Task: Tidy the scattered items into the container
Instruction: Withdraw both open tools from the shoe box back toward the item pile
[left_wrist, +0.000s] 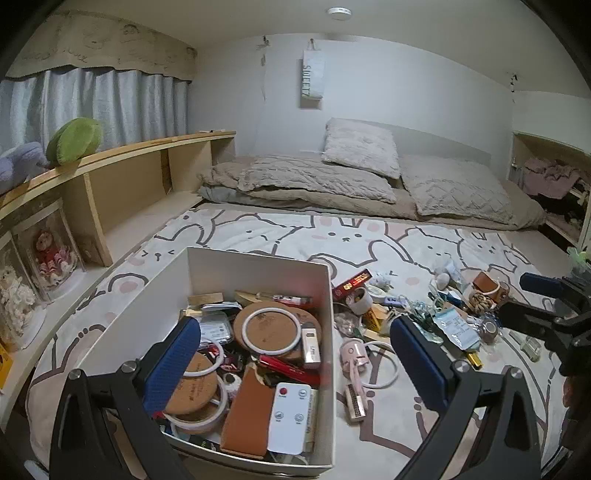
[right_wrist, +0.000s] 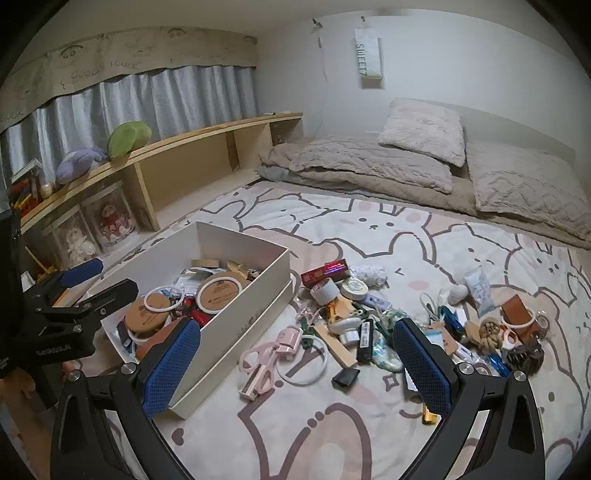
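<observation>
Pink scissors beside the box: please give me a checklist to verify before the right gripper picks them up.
1. Right gripper jaws open and holding nothing: ok.
2. Pink scissors lie free on the blanket, nothing on top: ok.
3. White ring apart from the scissors: cannot tell, they seem to overlap.
4. White box has room left: ok, though fairly full.
5. Left gripper clear of the drop spot: not ok, it hovers over the box.
</observation>
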